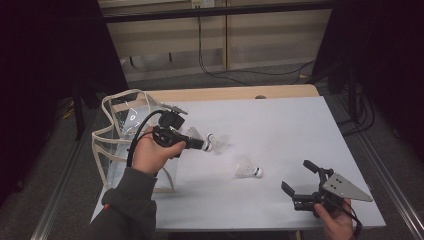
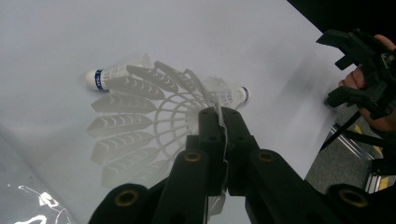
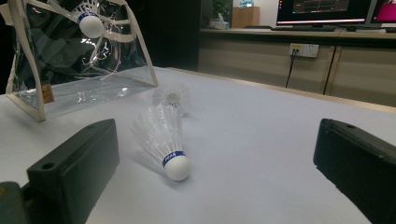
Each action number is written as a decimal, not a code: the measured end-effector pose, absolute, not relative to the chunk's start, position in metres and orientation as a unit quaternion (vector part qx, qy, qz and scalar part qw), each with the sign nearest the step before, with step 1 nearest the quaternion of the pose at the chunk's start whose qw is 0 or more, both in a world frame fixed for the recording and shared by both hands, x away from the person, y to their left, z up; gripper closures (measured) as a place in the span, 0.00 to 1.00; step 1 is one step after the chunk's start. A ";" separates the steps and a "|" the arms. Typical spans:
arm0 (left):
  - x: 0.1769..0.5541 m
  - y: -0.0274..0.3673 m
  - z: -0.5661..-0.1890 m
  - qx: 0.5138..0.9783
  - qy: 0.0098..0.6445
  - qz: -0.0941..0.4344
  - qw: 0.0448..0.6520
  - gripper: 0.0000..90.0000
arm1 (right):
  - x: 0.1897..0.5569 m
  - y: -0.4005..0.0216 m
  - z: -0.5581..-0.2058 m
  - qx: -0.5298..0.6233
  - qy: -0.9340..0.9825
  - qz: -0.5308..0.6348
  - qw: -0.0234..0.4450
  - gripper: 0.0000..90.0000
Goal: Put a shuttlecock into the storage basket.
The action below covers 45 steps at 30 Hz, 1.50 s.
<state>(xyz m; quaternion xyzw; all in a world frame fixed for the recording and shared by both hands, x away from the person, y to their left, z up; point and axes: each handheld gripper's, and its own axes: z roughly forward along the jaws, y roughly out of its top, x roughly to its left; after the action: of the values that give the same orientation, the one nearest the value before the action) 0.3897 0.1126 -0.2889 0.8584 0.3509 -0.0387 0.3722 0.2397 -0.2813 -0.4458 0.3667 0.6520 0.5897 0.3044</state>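
Note:
My left gripper [image 1: 204, 144] [image 2: 219, 112] is shut on the feather skirt of a white shuttlecock [image 1: 195, 133] [image 2: 130, 130], held just above the white table beside a clear bag [image 1: 117, 125]. Two more shuttlecocks lie on the table: one [image 1: 221, 146] [image 3: 173, 98] just past the left jaws, the other [image 1: 248, 170] [image 3: 161, 135] with a blue band at its cork, nearer the right gripper. My right gripper [image 1: 297, 176] [image 3: 215, 133] rests low at the table's near right, open, with nothing between its jaws, pointing at the banded shuttlecock.
The clear bag [image 3: 84, 84] with cream trim stands upright at the table's left edge. A shuttlecock cork [image 3: 91, 23] shows at its upper part; inside or in front I cannot tell. The white table sheet [image 1: 280, 125] spreads to the right. Cables lie on the floor behind.

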 end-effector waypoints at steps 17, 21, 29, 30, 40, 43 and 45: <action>0.396 0.112 -0.278 0.857 0.357 -0.039 0.369 0.99 | 0.240 -0.281 -0.445 0.365 0.652 0.590 0.305 0.00; 0.398 0.113 -0.277 0.856 0.360 -0.038 0.369 0.99 | 0.240 -0.281 -0.445 0.365 0.652 0.590 0.305 0.00; 0.401 0.114 -0.273 0.854 0.363 -0.037 0.371 0.99 | 0.240 -0.281 -0.445 0.365 0.652 0.591 0.305 0.00; 0.402 0.115 -0.272 0.854 0.363 -0.036 0.370 0.99 | 0.240 -0.281 -0.445 0.365 0.652 0.591 0.305 0.00; 0.407 0.120 -0.266 0.850 0.372 -0.030 0.371 0.99 | 0.240 -0.281 -0.445 0.364 0.652 0.591 0.305 0.00; 0.409 0.121 -0.265 0.848 0.376 -0.029 0.373 0.99 | 0.240 -0.281 -0.445 0.364 0.652 0.591 0.304 0.00; 0.410 0.122 -0.264 0.849 0.375 -0.028 0.371 0.99 | 0.240 -0.281 -0.445 0.364 0.652 0.591 0.305 0.00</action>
<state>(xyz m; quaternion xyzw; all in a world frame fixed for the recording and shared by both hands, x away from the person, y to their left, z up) 0.4099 0.1222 -0.2635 0.8491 0.3749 -0.0280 0.3710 0.2396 -0.2807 -0.4451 0.3642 0.6519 0.5913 0.3046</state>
